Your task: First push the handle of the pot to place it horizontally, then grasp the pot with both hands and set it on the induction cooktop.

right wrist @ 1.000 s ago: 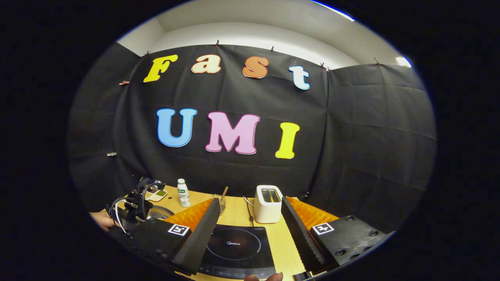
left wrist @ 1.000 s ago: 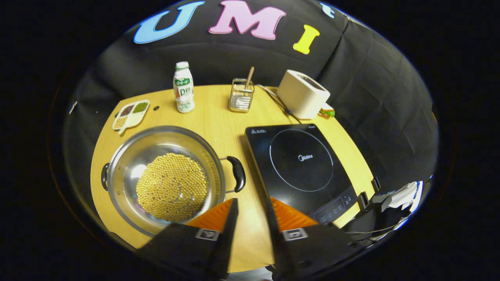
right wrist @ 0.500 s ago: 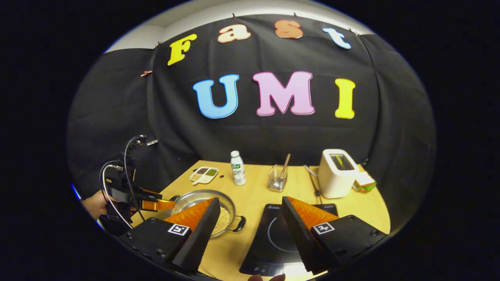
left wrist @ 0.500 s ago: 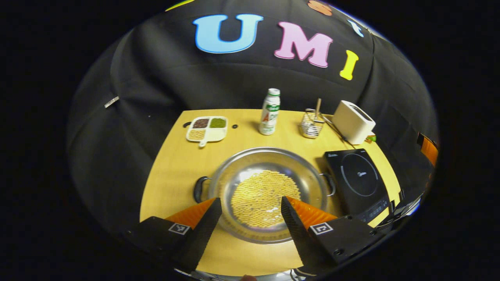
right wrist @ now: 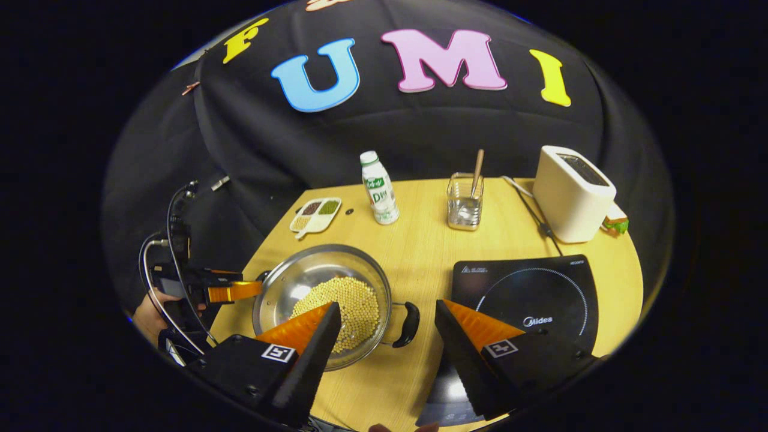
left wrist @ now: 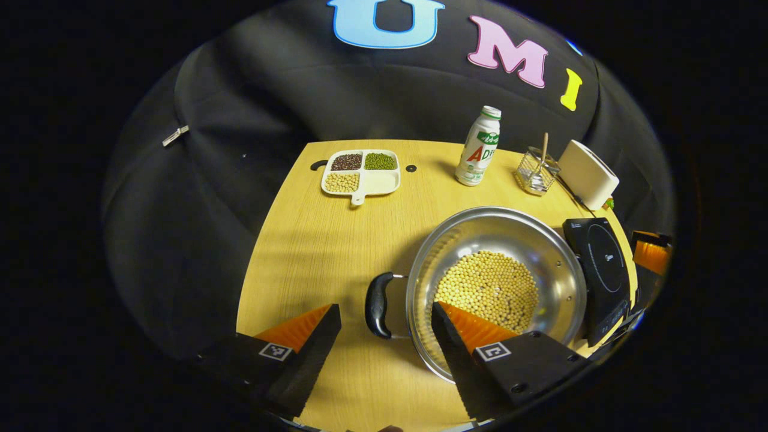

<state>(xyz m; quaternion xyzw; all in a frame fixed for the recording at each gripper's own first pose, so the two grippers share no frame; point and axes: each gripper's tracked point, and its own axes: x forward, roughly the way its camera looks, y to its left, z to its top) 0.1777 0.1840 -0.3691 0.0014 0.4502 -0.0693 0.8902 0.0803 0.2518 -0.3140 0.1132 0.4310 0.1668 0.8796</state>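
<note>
Pot (right wrist: pixel 324 297) holding yellow beans sits on the worktop (right wrist: pixel 420 264), left of the induction cooktop (right wrist: pixel 528 294) and apart from it. Left gripper (left wrist: pixel 384 342): jaws spread, the pot's left handle (left wrist: pixel 378 305) between them, untouched. Right gripper (right wrist: pixel 387 339): jaws spread, the pot's right handle (right wrist: pixel 411 324) between them, nothing pinched.
</note>
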